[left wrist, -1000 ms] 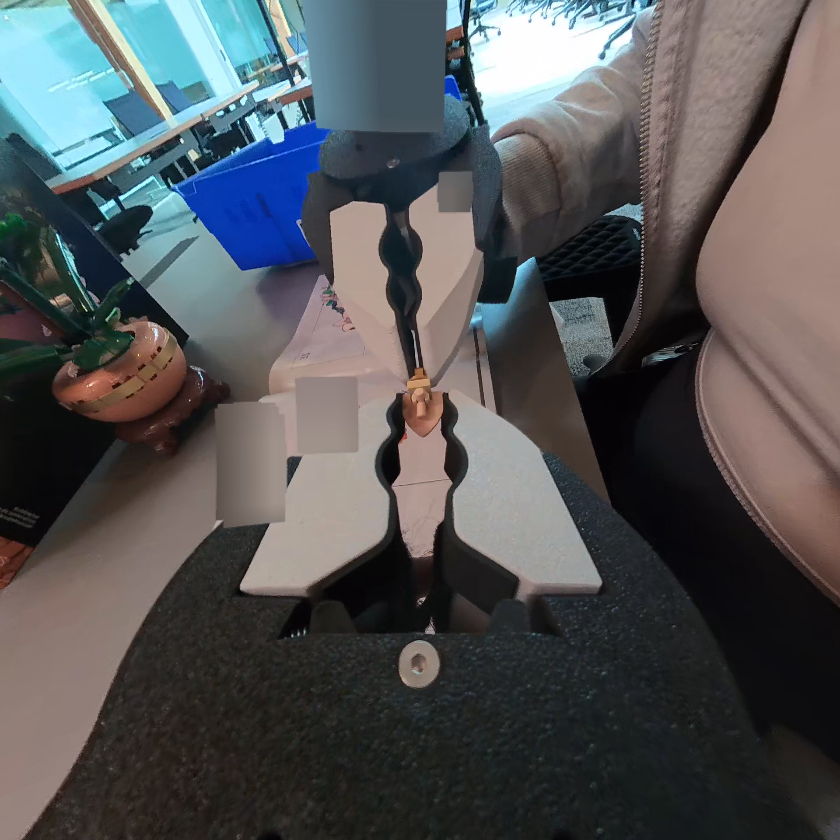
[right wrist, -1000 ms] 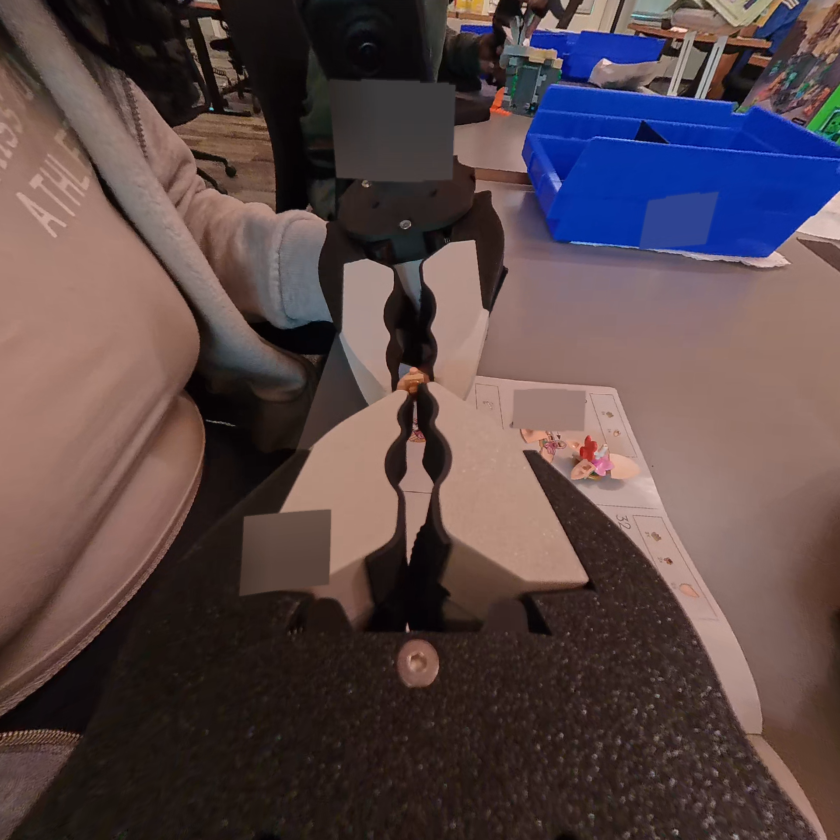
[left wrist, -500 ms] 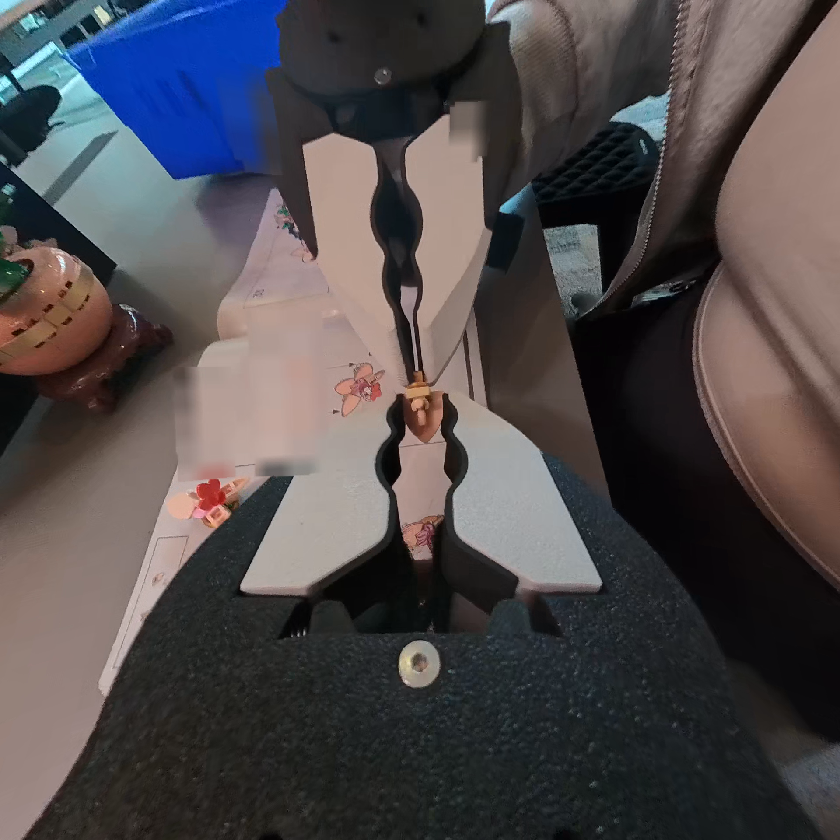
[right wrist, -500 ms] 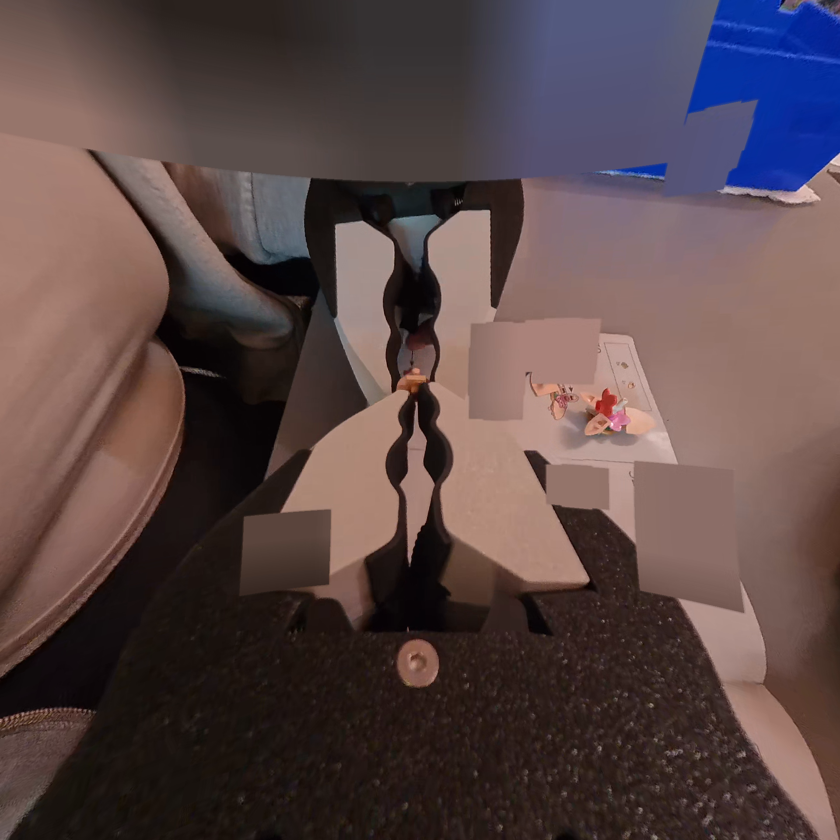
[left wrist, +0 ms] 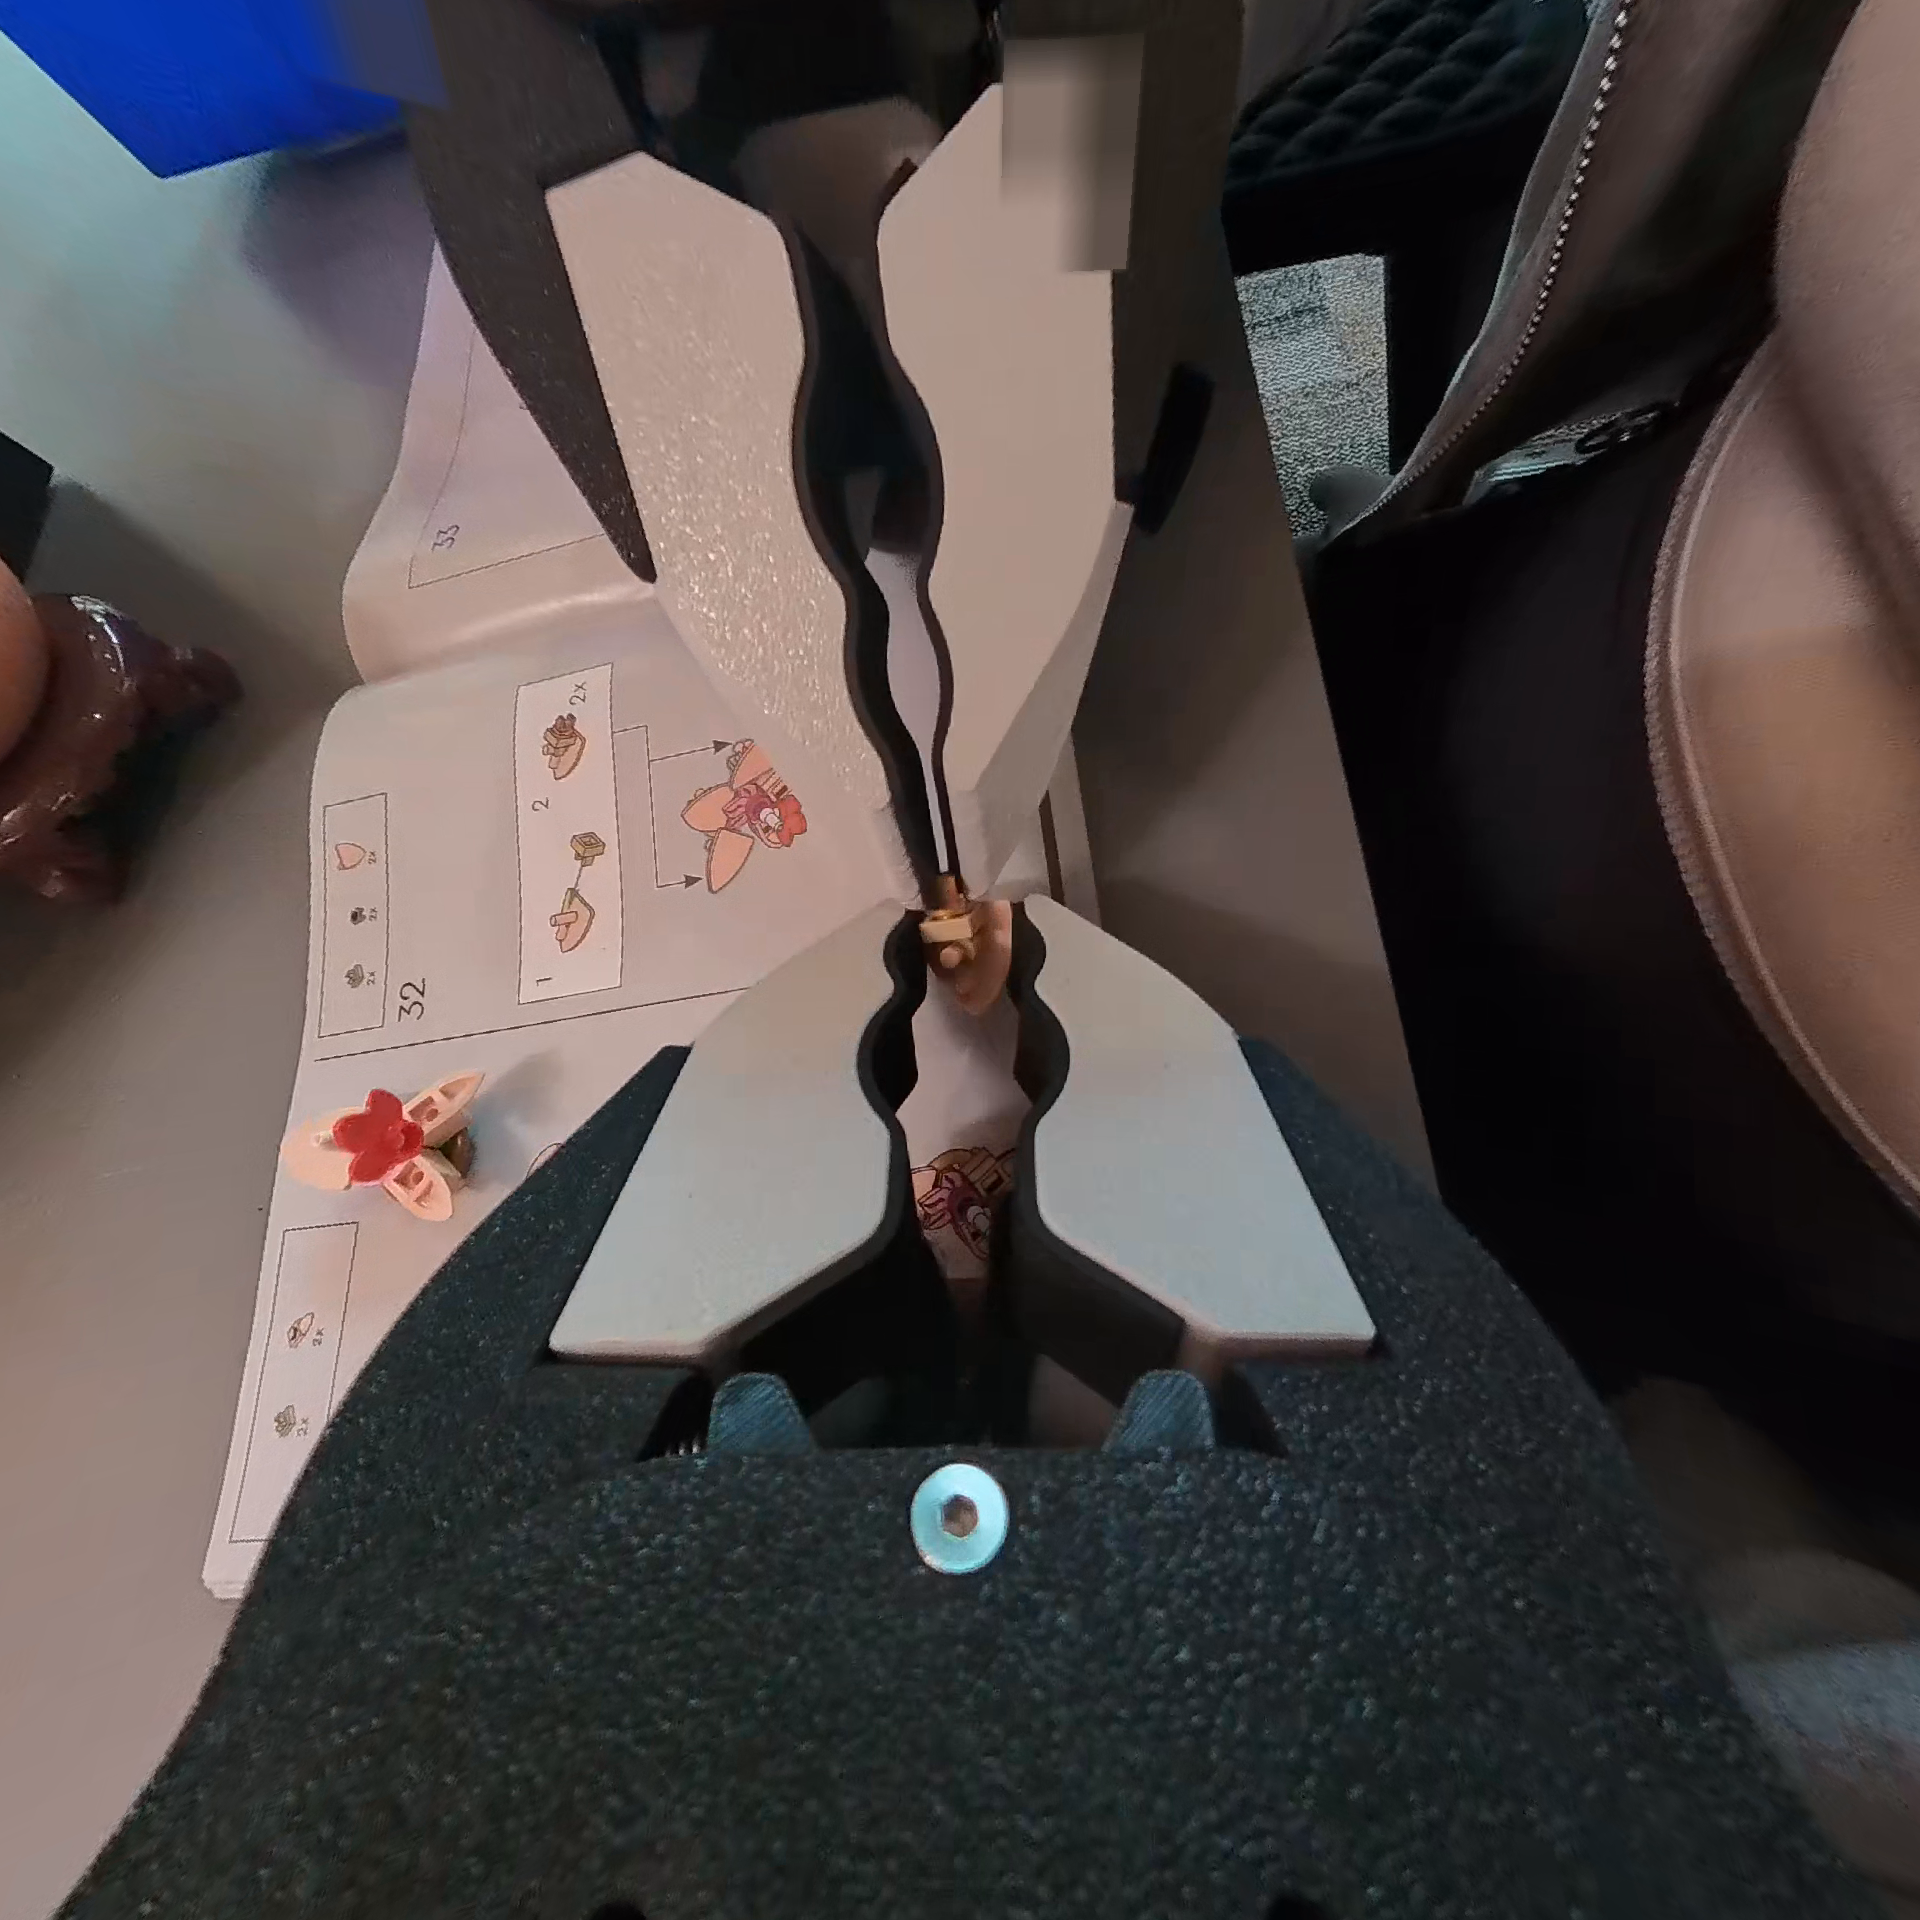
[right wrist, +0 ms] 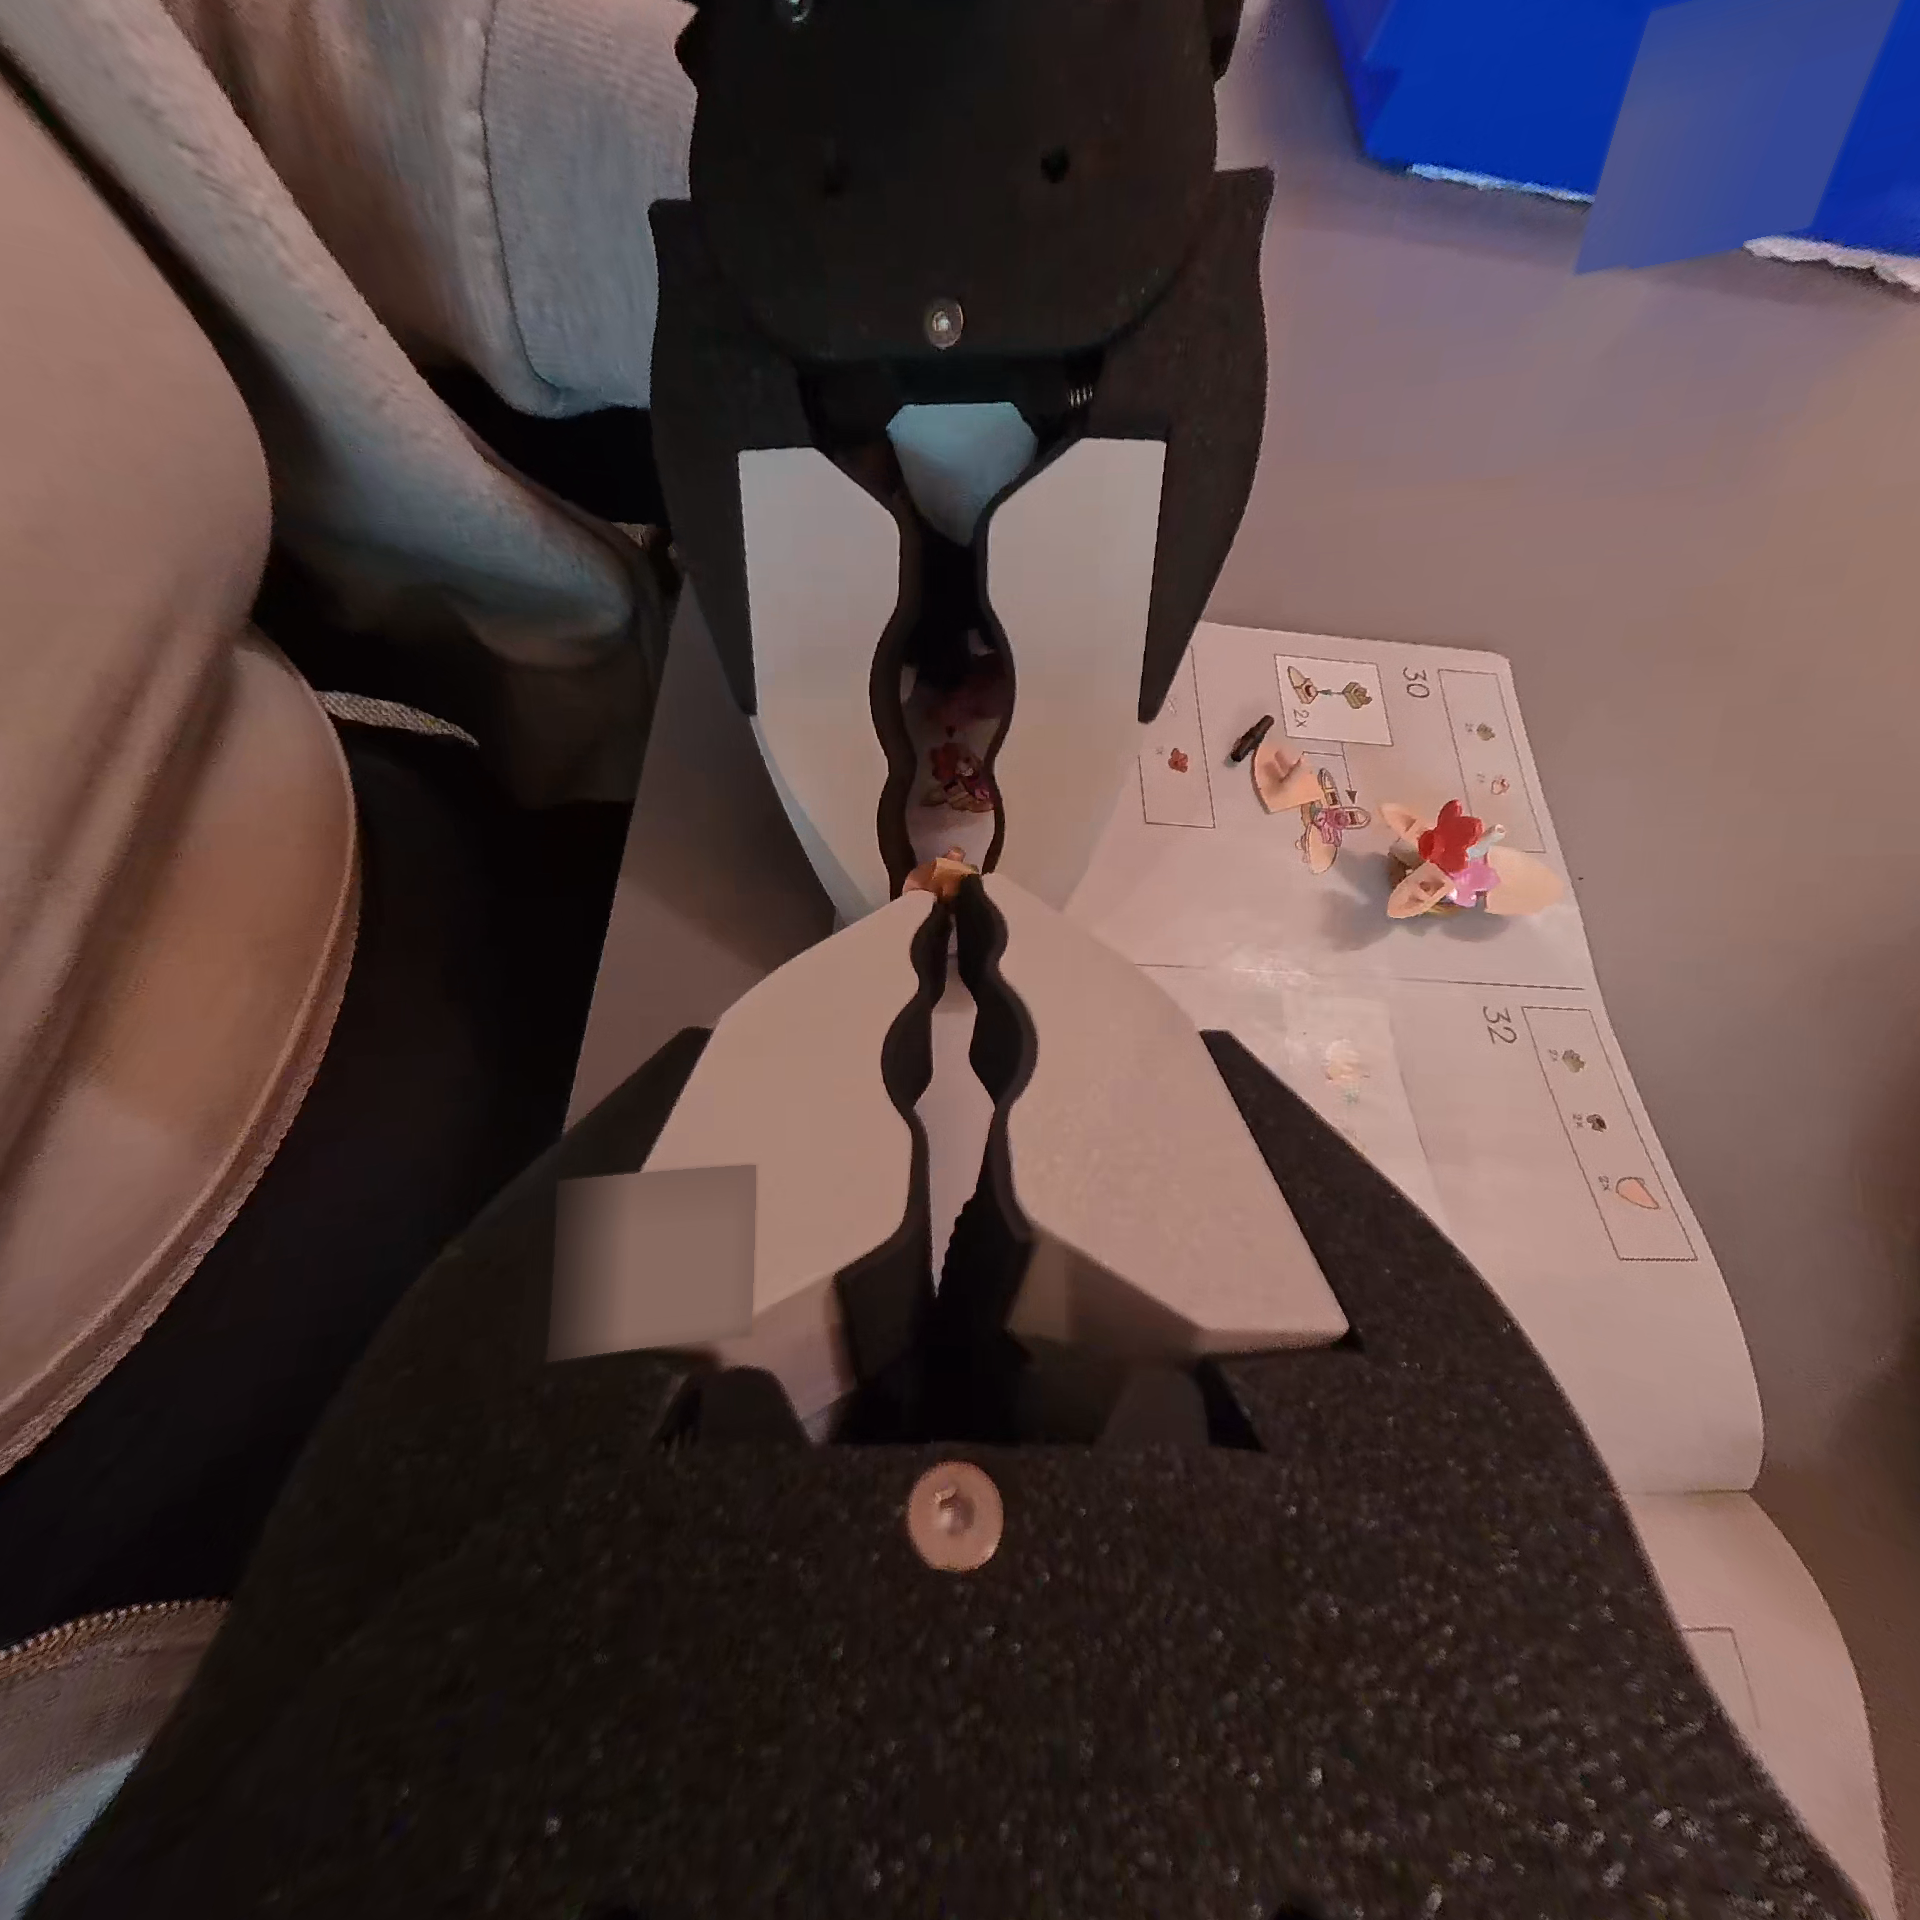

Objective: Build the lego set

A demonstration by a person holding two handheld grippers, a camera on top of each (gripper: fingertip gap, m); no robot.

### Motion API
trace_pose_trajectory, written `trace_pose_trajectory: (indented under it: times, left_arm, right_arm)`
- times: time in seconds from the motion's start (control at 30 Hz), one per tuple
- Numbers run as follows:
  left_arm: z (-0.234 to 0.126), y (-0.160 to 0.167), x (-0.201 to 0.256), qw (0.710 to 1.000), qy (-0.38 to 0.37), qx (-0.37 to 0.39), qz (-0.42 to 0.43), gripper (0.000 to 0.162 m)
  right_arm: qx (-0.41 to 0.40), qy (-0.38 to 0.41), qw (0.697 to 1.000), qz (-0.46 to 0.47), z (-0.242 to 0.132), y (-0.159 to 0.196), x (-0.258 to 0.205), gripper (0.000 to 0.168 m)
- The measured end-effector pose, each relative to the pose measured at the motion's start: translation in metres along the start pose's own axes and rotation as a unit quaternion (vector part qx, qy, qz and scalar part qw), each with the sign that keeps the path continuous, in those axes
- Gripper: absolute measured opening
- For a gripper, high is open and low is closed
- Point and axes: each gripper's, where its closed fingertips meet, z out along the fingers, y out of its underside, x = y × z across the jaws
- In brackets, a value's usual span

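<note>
My left gripper (left wrist: 961, 935) is shut on a pale pink petal piece (left wrist: 987, 971) at its tips. My right gripper (left wrist: 940, 883) comes in from above, tip to tip with it, shut on a small tan stud piece (left wrist: 943, 920) that touches the petal. In the right wrist view my right gripper (right wrist: 951, 902) meets the left gripper (right wrist: 945, 878) at the tan piece (right wrist: 940, 871); the petal is hidden there. Both hover above the open instruction booklet (left wrist: 436, 831) near the table's edge.
A small flower build with a red blossom (left wrist: 379, 1143) lies on the booklet (right wrist: 1558, 1143); it also shows in the right wrist view (right wrist: 1455, 862) beside a loose petal with a black pin (right wrist: 1283, 774). A blue bin (right wrist: 1662, 94) and a dark brown pot base (left wrist: 83, 748) stand farther off. The person's body is close by.
Both grippers have tipped downward towards the booklet while staying tip to tip. Each keeps its piece. The booklet and flower build now fill the views.
</note>
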Motion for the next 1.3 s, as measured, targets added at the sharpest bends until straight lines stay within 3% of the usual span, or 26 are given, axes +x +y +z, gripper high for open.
trace_pose_trajectory:
  times: [0.03,0.23,0.67,0.83,1.0,1.13,1.3]
  left_arm:
    - [0.0,0.0,0.0,1.0,0.002,0.0,-0.002,0.014]
    - [0.001,0.001,0.0,1.0,0.008,-0.002,-0.007,0.014]
    - [0.0,0.002,0.0,1.0,0.005,-0.005,-0.007,0.014]
    - [0.001,-0.005,-0.003,1.0,-0.004,0.012,-0.014,0.019]
    - [-0.017,-0.03,-0.01,0.992,0.002,0.121,-0.044,0.04]
    - [-0.033,-0.056,-0.013,0.974,0.003,0.22,-0.058,0.035]
    - [-0.031,-0.06,-0.015,0.973,-0.01,0.225,-0.051,0.017]
  right_arm:
    - [-0.011,0.002,1.0,0.0,0.0,0.0,0.0,0.002]
    - [-0.084,0.004,0.996,0.02,0.0,0.002,0.001,0.002]
    - [-0.15,0.009,0.988,0.035,0.001,0.004,0.002,0.002]
    - [-0.049,0.008,0.999,0.018,-0.003,0.0,0.006,0.002]
    - [0.139,0.016,0.99,-0.005,-0.037,-0.029,0.014,0.001]
    - [0.182,0.008,0.983,-0.024,-0.043,-0.038,0.011,0.001]
    - [0.21,0.002,0.977,-0.021,-0.043,-0.044,0.011,0.001]
